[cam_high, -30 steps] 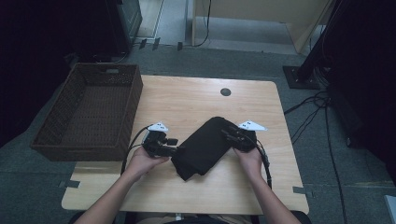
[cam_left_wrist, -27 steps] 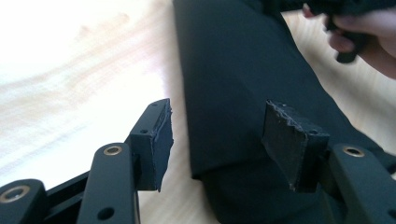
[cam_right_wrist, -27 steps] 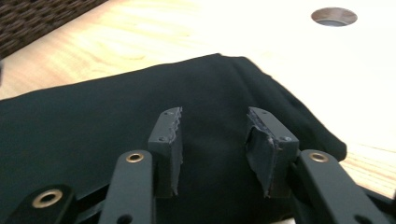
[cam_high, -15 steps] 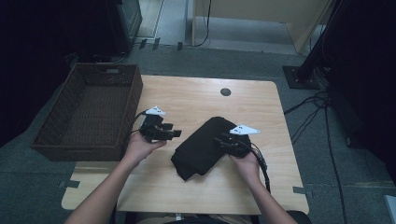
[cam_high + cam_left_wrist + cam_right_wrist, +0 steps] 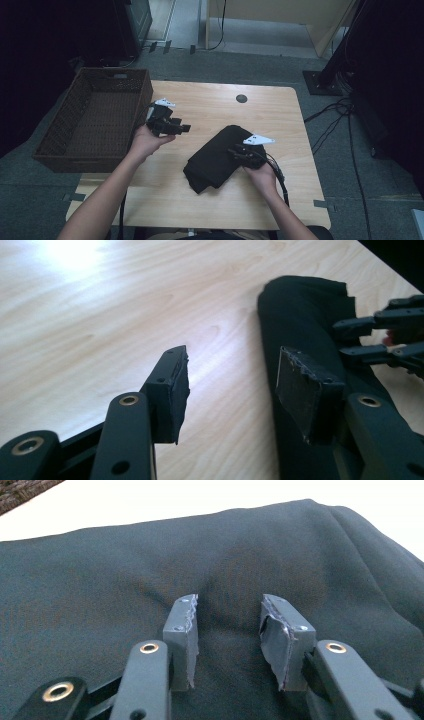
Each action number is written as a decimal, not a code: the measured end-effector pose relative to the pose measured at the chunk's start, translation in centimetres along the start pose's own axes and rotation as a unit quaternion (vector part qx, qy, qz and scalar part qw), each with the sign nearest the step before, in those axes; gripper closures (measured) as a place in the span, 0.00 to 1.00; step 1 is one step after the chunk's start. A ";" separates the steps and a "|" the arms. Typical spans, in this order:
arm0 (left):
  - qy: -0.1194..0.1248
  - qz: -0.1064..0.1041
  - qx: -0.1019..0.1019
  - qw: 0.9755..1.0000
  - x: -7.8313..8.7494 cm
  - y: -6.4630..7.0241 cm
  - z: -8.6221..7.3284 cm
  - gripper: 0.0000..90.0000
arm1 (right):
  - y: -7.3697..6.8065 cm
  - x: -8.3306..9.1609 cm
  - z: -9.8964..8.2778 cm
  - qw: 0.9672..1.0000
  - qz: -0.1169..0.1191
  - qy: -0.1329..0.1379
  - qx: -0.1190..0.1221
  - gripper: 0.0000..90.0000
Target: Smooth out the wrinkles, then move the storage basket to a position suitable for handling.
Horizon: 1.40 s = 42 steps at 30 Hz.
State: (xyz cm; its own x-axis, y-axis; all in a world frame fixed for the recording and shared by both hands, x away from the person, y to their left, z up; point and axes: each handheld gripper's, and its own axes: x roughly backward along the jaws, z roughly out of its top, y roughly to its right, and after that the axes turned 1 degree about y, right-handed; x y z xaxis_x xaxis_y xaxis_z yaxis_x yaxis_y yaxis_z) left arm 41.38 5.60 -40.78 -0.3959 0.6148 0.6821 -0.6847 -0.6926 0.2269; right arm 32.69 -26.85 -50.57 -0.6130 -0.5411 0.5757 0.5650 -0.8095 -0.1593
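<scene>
Pale wooden table (image 5: 210, 200) with a fine grain stands on a grey floor, and a dark woven basket (image 5: 95, 120) sits at its nine o'clock edge. Compared with one second ago, the left gripper (image 5: 172, 126) has left the black folded cloth (image 5: 220, 160) and now hangs over bare wood toward ten o'clock of it, near the basket; the cloth lies in about the same place, a little right of the table's middle. The jaws of this gripper have just been closing a little, yet they stand apart with nothing between them, only table showing in the left gripper view (image 5: 232, 385). The right gripper (image 5: 237, 151) has hardly moved: it rests at the three o'clock side of the cloth, its jaws apart and low over the soft matt fabric (image 5: 225, 630), not pinching it as far as I can see. The rubber pads (image 5: 186, 630) look worn and ragged.
</scene>
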 end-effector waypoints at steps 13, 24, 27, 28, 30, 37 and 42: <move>-0.015 0.028 0.007 0.999 0.6 -2.4 1.8 0.53 | 0.1 -0.1 -0.3 1.000 0.000 0.008 -0.002 0.66; -0.014 0.056 0.009 0.998 2.0 -3.6 3.7 0.53 | 0.1 0.0 -0.3 1.000 0.001 0.007 -0.004 0.66; -0.011 0.068 0.015 0.997 2.5 -4.5 4.0 0.53 | 0.1 0.0 -0.3 1.000 0.001 0.008 -0.005 0.66; -0.010 0.070 0.019 0.997 2.7 -4.8 4.0 0.53 | 0.1 -0.1 -0.3 1.000 0.001 0.008 -0.005 0.66; -0.009 0.078 0.023 0.997 3.0 -5.5 4.0 0.53 | 0.1 -0.1 -0.3 1.000 0.001 0.008 -0.006 0.66; -0.010 0.104 0.036 0.994 3.8 -7.8 3.9 0.53 | 0.1 0.0 -0.4 1.000 0.001 0.009 -0.006 0.66; -0.005 0.120 0.053 0.991 4.3 -9.4 3.7 0.53 | 0.1 0.0 -0.4 1.000 0.000 0.012 -0.006 0.66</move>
State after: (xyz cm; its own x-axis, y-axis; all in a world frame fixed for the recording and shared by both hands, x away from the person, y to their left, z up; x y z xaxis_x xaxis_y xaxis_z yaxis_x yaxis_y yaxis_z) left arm 48.37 13.40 -37.39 -0.5336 0.4244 0.7316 -0.5027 -0.8547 0.1291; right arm 32.53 -26.97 -50.95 -0.6255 -0.5467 0.5567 0.5588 -0.8118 -0.1694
